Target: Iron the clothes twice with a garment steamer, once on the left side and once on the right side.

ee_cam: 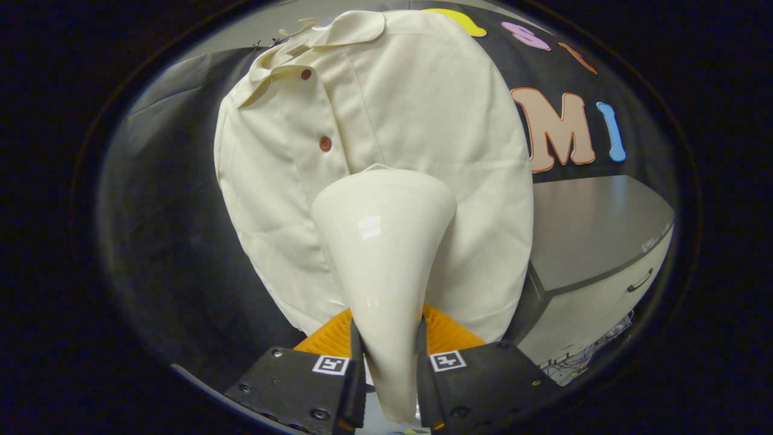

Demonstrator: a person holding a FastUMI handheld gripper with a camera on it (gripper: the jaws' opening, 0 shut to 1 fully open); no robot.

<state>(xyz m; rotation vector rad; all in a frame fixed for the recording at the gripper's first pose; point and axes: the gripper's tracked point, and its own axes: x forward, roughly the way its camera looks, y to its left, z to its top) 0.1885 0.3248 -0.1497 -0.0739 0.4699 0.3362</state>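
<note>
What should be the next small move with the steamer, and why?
Probably slide the steamer down the shirt. The gripper is shut on its handle, and its head lies against the cloth, beside the button placket and below the two buttons, with much cloth still below.

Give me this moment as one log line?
gripper: shut on steamer | steamer head against cream shirt, below the buttons | grey cabinet beside shirt

Cream steamer [383, 254] head presses against hanging cream buttoned shirt [374, 121].
</note>
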